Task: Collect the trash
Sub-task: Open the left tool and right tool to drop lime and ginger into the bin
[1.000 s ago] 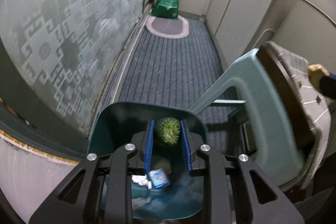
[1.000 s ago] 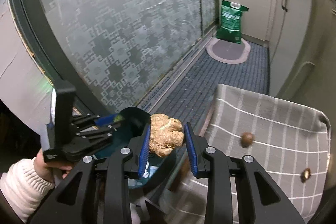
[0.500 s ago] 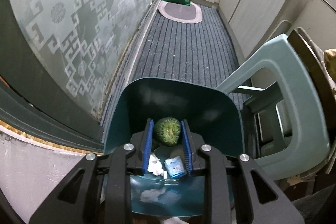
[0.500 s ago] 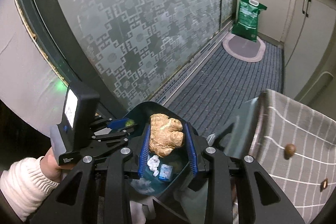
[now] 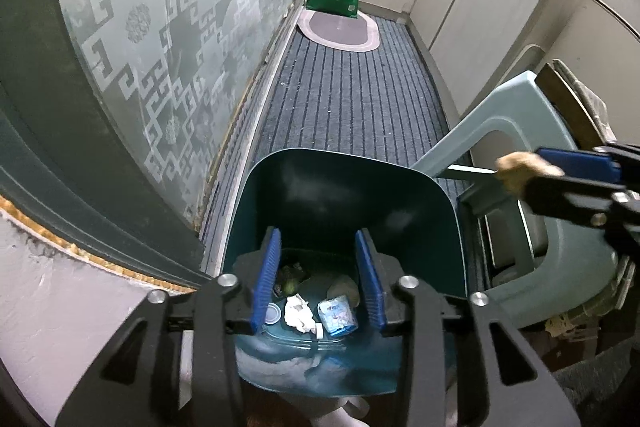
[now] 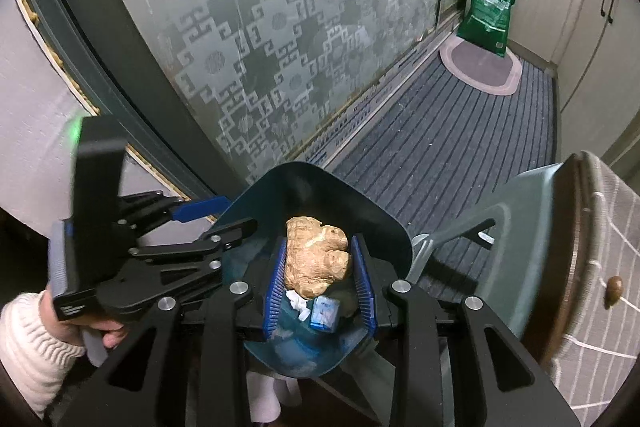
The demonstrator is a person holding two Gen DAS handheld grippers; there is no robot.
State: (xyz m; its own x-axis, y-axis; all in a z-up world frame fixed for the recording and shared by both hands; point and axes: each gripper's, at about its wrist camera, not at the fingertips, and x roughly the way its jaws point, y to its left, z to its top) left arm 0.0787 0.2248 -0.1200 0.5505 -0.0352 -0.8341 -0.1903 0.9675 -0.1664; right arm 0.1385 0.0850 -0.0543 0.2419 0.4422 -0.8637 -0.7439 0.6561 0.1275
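Already some trash lies in the dark teal plastic bin (image 5: 436, 227). The left gripper (image 5: 318, 279) gapes empty; the right gripper (image 6: 320, 279) squeezes a knobbly tan ginger root (image 6: 316, 261) above it, at twelve o'clock, not dropped yet.

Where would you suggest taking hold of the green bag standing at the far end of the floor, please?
Grip the green bag by the white cut-out handle at its top edge, coming from above. It stands upright on the oval mat, so the handle faces up, whereas the full, broad body looks too wide for the fingers.
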